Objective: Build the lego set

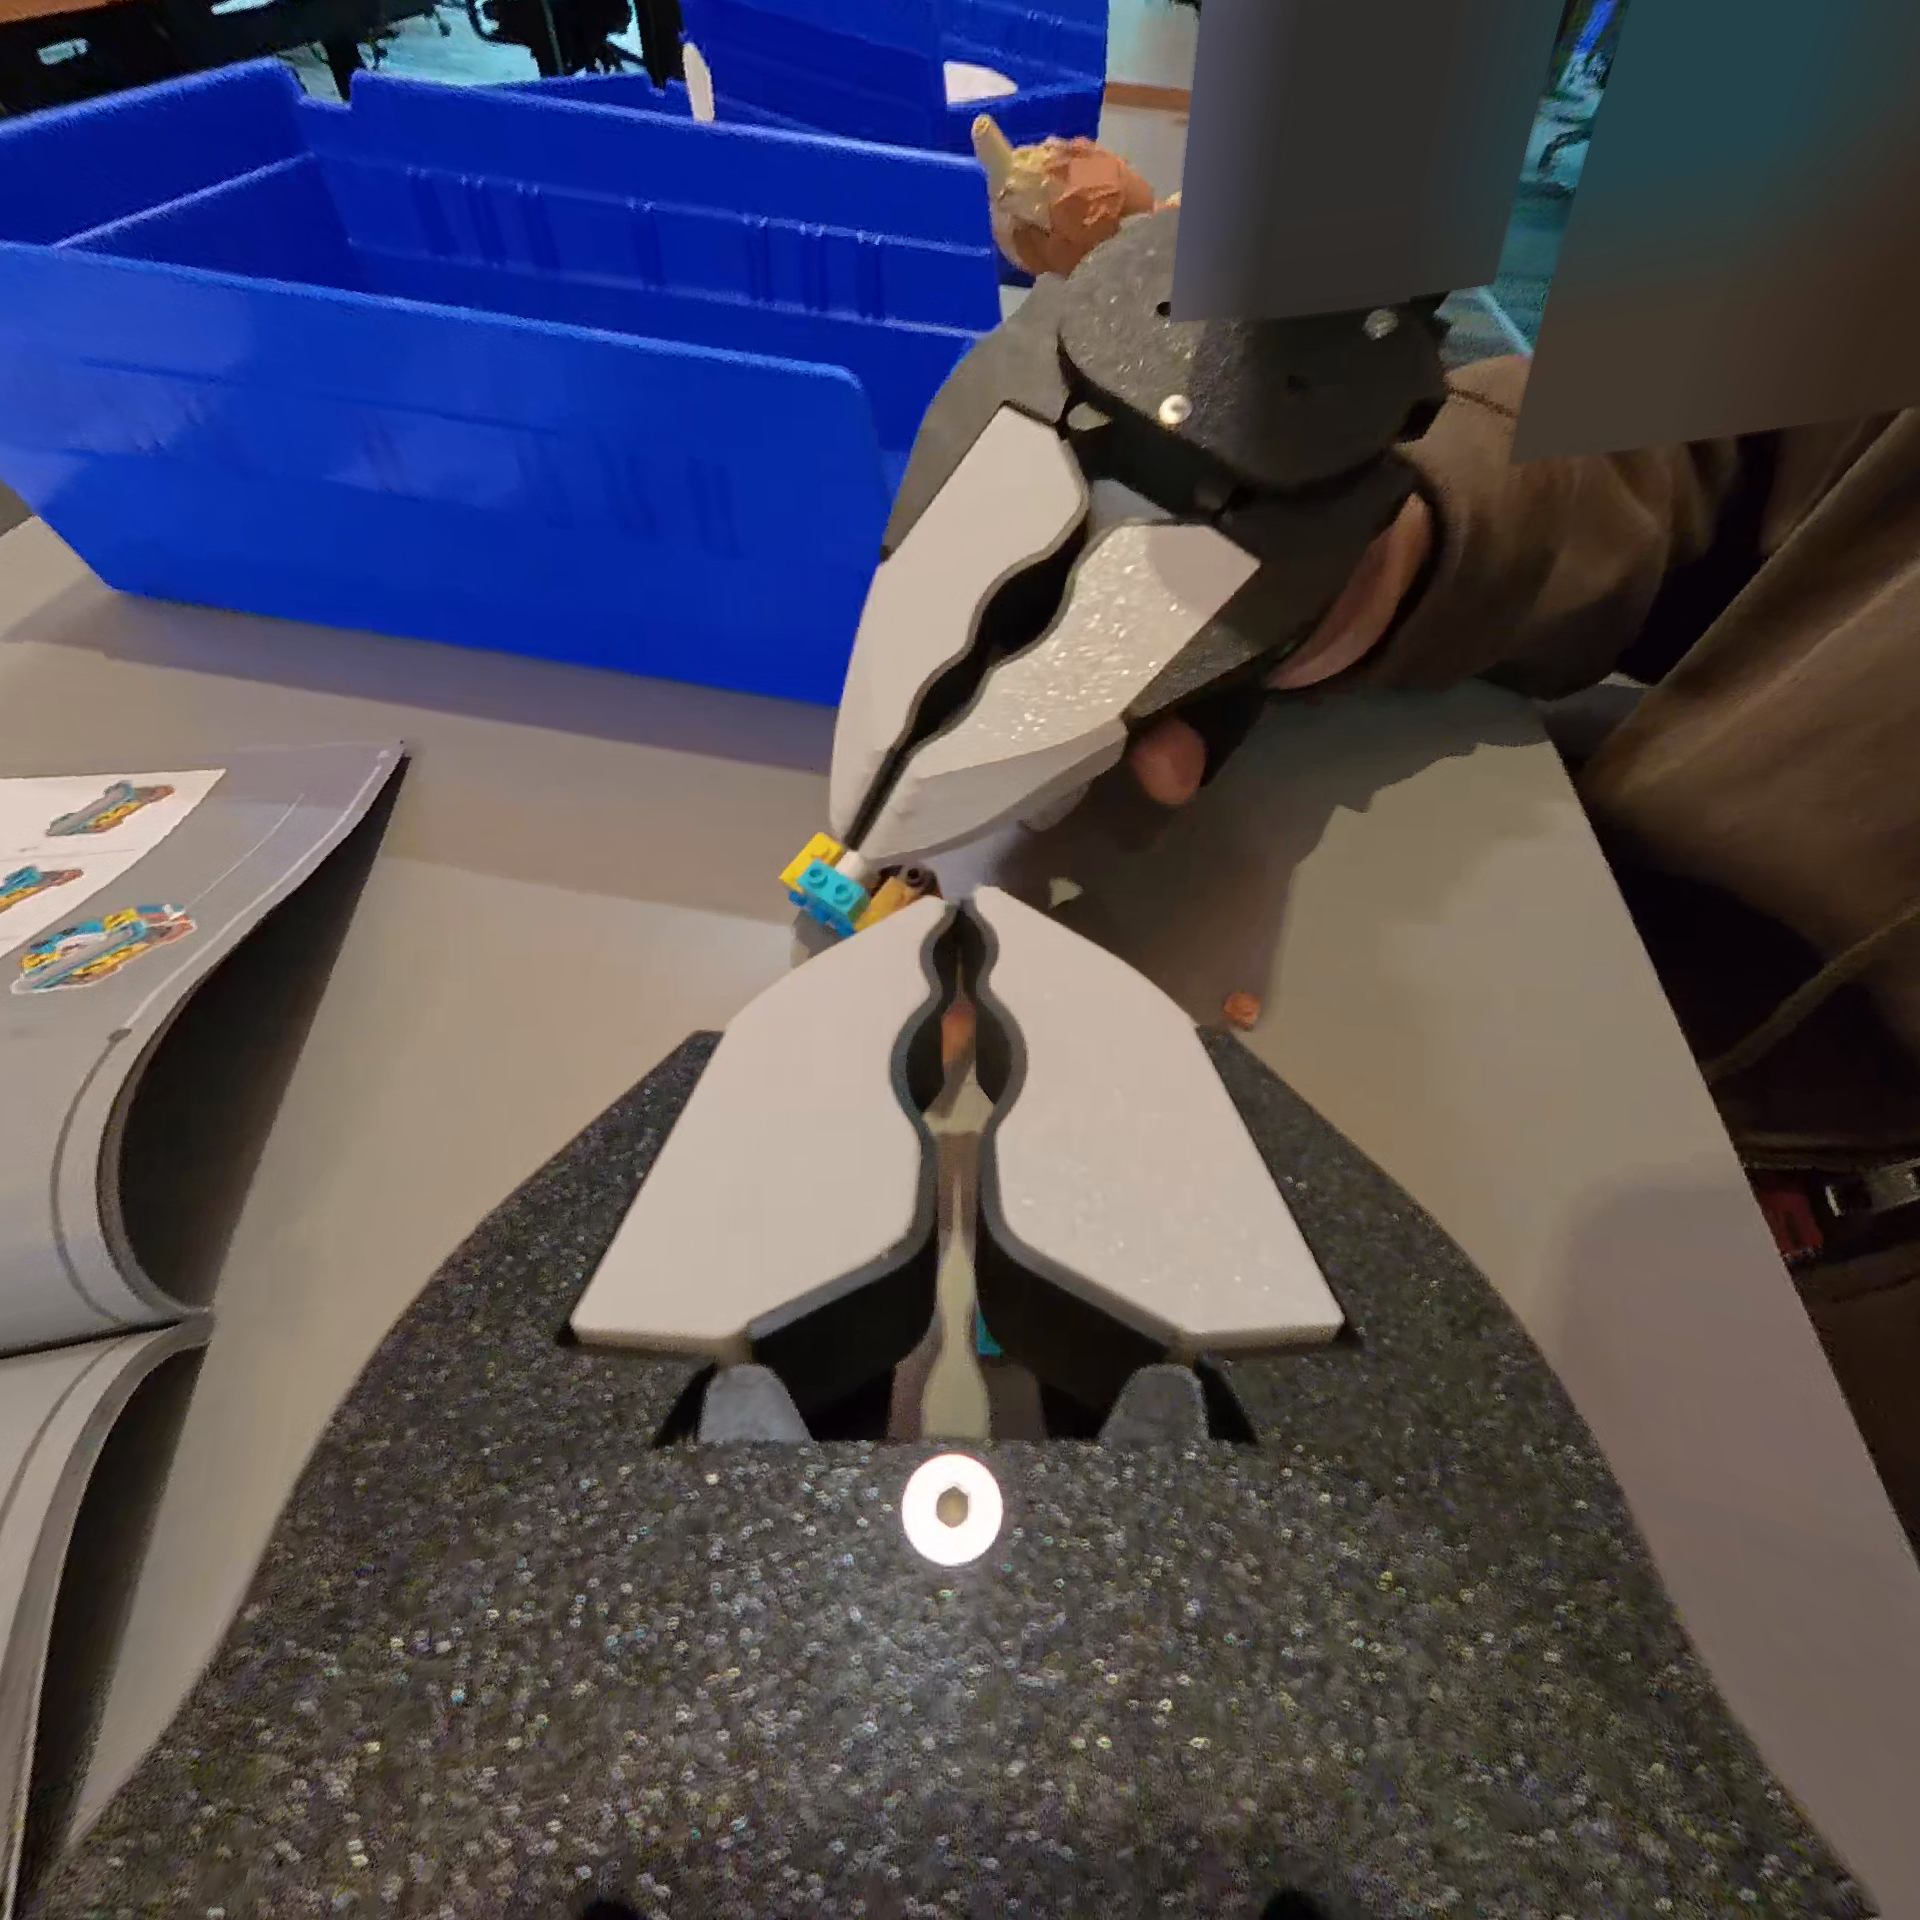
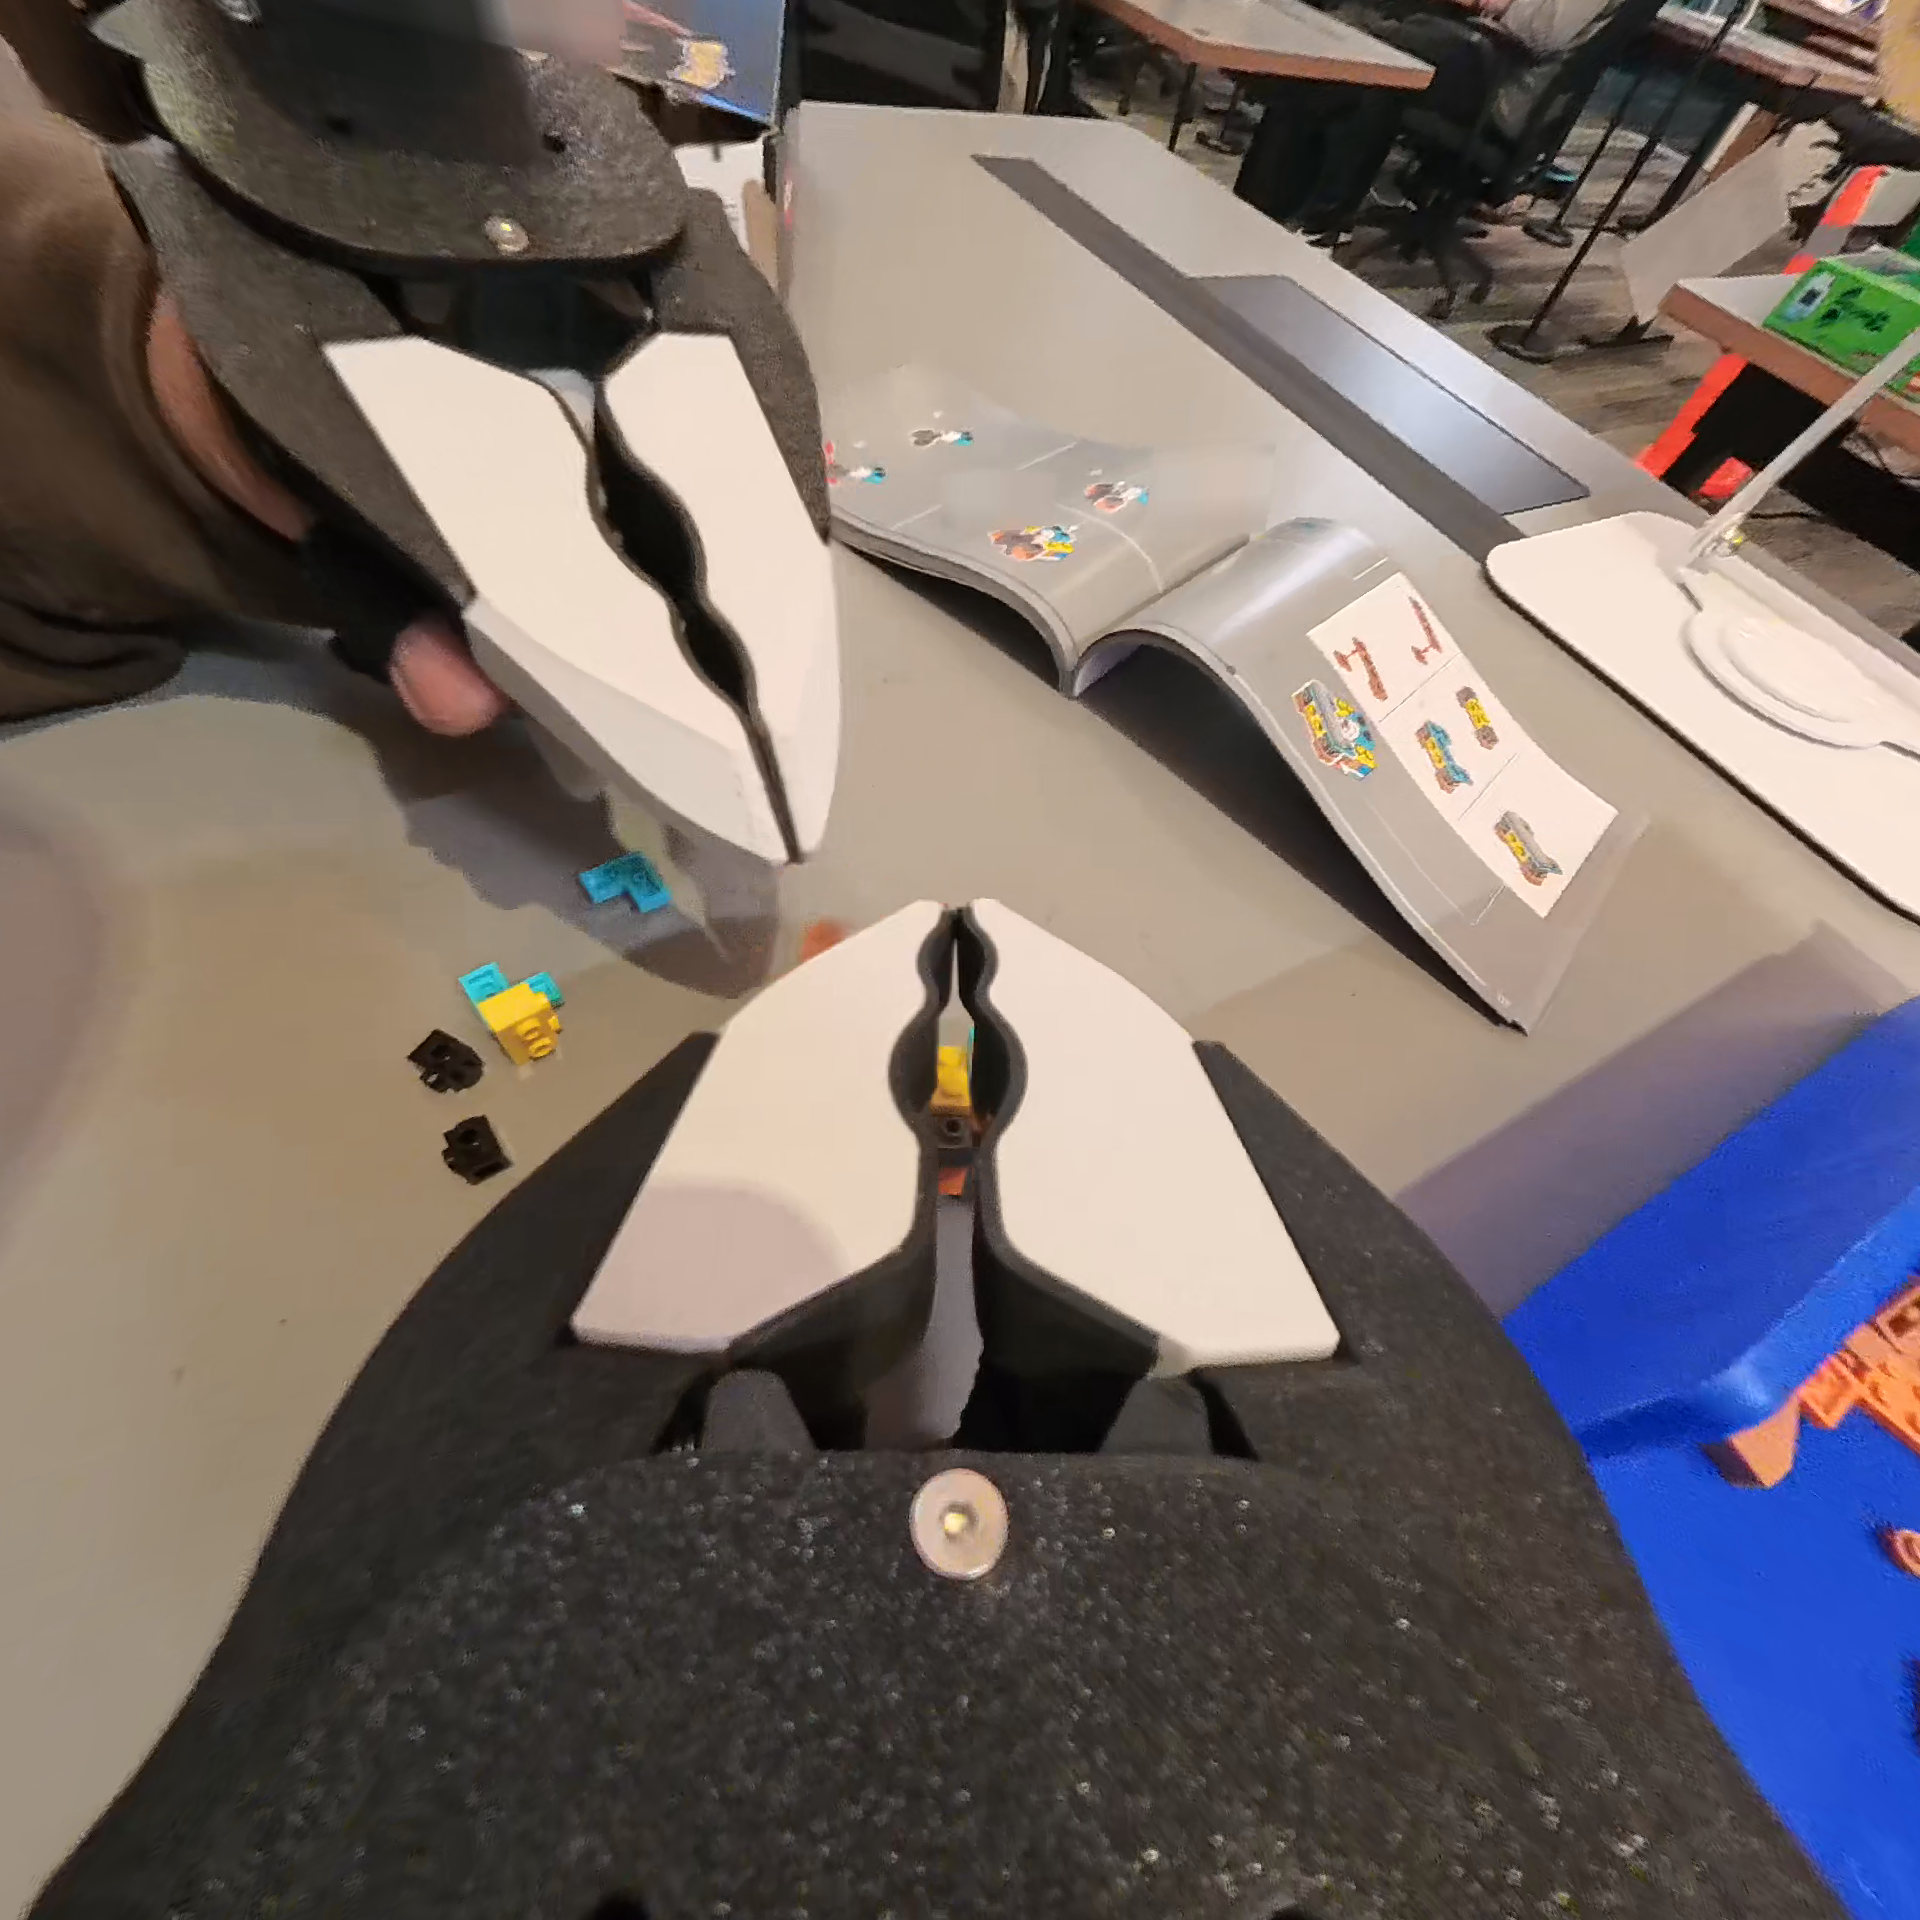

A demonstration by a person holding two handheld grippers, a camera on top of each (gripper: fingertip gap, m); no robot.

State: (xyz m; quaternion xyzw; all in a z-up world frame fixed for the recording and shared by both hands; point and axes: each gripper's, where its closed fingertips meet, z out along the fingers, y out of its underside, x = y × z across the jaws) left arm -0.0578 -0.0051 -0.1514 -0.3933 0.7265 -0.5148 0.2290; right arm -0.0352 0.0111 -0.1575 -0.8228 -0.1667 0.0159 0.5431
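Grey table [image 2: 1039, 790], two handheld grippers tip to tip. Right gripper [image 1: 854, 837]: fingers pinched on a small yellow-and-teal lego assembly [image 1: 826, 885], held just above the tabletop. Left gripper [image 2: 792, 854]: fingers closed together, nothing visibly held. Loose bricks: teal L-piece [image 2: 623, 883], yellow-teal cluster [image 2: 516, 1008], two black pieces [image 2: 447, 1062]. Open instruction booklet [image 2: 1351, 707] and blue bins [image 1: 436, 436] nearby.

Your grey table [image 2: 1039, 343] carries open instruction booklet [image 2: 1195, 582], blue bins [image 1: 436, 416], white lamp base [image 2: 1704, 665], loose teal [image 2: 623, 883], yellow-teal [image 2: 516, 1010], black bricks [image 2: 445, 1060]
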